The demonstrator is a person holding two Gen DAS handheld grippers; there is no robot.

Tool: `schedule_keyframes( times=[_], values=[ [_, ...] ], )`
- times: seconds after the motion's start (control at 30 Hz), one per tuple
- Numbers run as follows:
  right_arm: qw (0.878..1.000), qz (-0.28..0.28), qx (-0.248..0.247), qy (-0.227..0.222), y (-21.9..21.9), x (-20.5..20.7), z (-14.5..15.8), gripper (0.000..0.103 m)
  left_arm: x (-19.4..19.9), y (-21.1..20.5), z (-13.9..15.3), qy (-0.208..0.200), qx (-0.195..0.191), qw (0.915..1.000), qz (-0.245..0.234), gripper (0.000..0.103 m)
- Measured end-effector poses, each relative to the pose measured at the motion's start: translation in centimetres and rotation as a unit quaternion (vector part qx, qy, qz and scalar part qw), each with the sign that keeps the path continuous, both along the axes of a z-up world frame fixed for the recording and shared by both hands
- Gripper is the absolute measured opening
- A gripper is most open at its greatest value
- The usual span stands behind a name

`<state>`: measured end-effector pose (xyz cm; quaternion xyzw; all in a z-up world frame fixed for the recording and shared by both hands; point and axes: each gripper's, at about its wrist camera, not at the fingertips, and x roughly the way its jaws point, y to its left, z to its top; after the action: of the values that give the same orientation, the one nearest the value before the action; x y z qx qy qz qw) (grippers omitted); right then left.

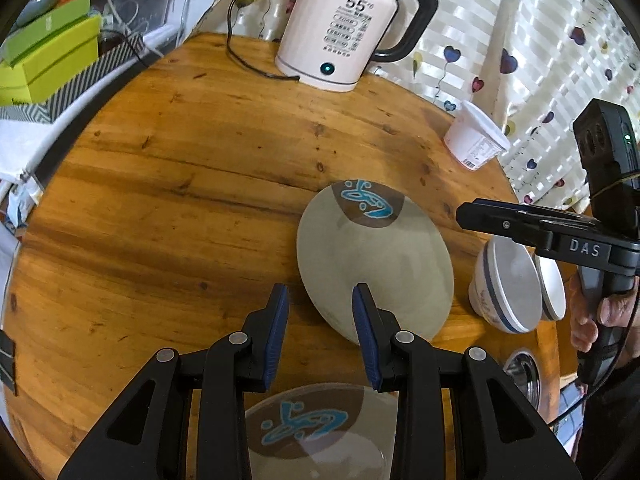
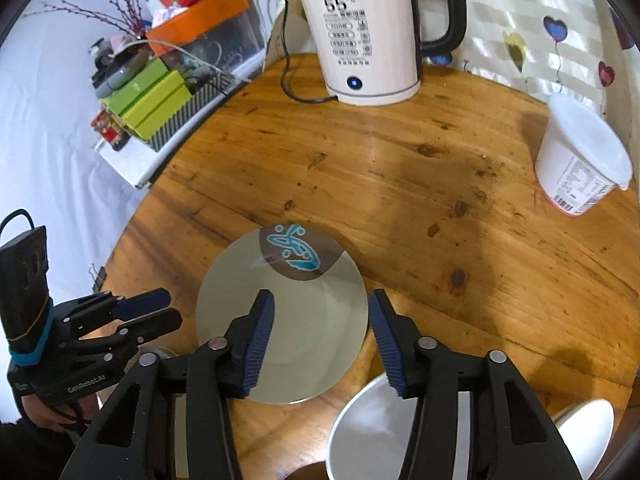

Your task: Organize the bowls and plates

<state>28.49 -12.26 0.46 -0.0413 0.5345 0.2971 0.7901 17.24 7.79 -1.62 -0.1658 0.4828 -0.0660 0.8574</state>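
The left hand-held gripper is hovering with its jaws parted and nothing between them; a grey plate with a blue motif is lying on the wooden tabletop just ahead of its right finger, and a second matching plate is sitting beneath it. The right hand-held gripper is also standing open and empty over the near edge of that first plate. Two white bowls are resting just under the right one.
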Motion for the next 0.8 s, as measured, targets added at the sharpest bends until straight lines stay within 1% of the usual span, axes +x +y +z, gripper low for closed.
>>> schedule_keyframes(
  times=[0.23,0.27,0.37,0.5,0.7,0.8],
  values=[
    [0.999,0.004,-0.021,0.029,0.2,1.8,-2.2,0.04,0.9,-0.1,-1.0,0.016,-0.012,0.9998,-0.004,0.034],
    [0.999,0.005,-0.023,0.033,0.2,1.9,-2.4,0.038,1.0,-0.2,-1.1,0.018,-0.013,0.9997,-0.005,0.034],
    [0.999,0.008,-0.03,0.041,0.2,2.2,-2.8,0.038,1.2,-0.2,-1.4,0.022,-0.017,0.9996,-0.006,0.034],
    [0.998,0.014,-0.038,0.05,0.5,2.5,-3.4,0.033,1.5,-0.4,-1.7,0.028,-0.021,0.9994,-0.007,0.034],
    [0.996,0.022,-0.048,0.066,0.8,2.9,-4.2,0.031,1.6,-0.7,-2.2,0.038,-0.029,0.9988,-0.01,0.034],
    [0.996,0.026,-0.051,0.073,0.9,2.9,-4.5,0.025,1.7,-0.7,-2.4,0.041,-0.033,0.9985,-0.012,0.034]
  ],
)
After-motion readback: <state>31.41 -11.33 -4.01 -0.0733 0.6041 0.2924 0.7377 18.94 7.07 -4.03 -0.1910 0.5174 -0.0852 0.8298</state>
